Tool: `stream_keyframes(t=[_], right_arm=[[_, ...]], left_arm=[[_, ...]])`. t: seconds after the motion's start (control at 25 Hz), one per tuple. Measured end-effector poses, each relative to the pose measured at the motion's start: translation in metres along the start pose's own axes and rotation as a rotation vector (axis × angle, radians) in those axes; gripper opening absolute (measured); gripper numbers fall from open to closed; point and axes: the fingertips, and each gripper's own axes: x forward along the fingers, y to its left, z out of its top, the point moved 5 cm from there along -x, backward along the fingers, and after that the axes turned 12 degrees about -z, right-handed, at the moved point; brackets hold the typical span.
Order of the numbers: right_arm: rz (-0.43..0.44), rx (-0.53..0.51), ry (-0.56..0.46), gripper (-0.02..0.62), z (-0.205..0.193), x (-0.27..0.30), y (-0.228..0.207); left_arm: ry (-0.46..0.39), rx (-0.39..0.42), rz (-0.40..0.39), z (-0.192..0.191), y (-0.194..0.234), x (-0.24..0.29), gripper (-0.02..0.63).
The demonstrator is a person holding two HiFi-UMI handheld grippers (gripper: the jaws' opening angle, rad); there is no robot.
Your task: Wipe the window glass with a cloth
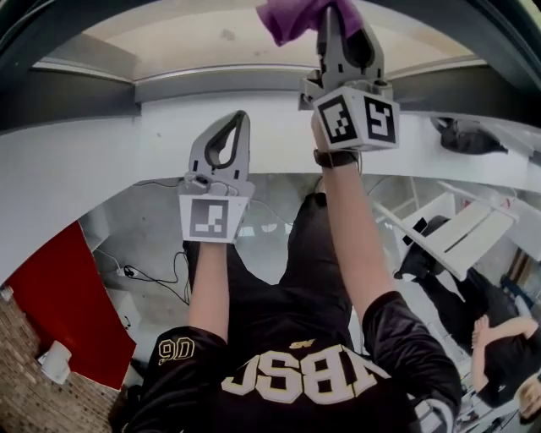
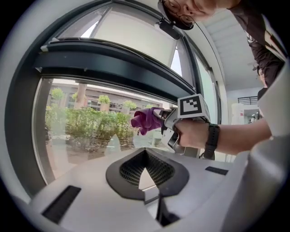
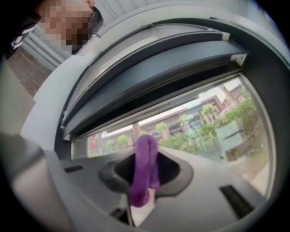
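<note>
A purple cloth (image 1: 292, 19) is bunched in my right gripper (image 1: 328, 10), which is shut on it and held high against the window glass (image 1: 194, 44). In the right gripper view the cloth (image 3: 146, 165) hangs folded between the jaws of that gripper (image 3: 145, 181), with the glass (image 3: 213, 122) just beyond. From the left gripper view I see the cloth (image 2: 146, 119) at the tip of the right gripper (image 2: 161, 118), touching or almost touching the pane (image 2: 86, 122). My left gripper (image 1: 241, 117) is lower and to the left, jaws together, holding nothing (image 2: 146, 174).
A dark window frame bar (image 2: 113, 68) runs across above the pane. A white sill band (image 1: 101, 161) lies below the window. A red panel (image 1: 59, 296) is at lower left. White furniture (image 1: 461, 232) and a seated person (image 1: 507, 347) are at lower right.
</note>
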Motion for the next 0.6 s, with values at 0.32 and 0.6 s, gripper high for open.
stream_keyframes(t=[0.32,0.6], right_arm=[[-0.168,-0.048,-0.025,0.083,0.067,-0.018,-0.145],[-0.459,0.048,-0.048,0.083,0.079,-0.033,-0.201]], left_arm=[[-0.065,-0.035,-0.105,-0.012,-0.079,0.079,0.017],[-0.06,-0.019,-0.074,-0.003,-0.058,0.066,0.017]])
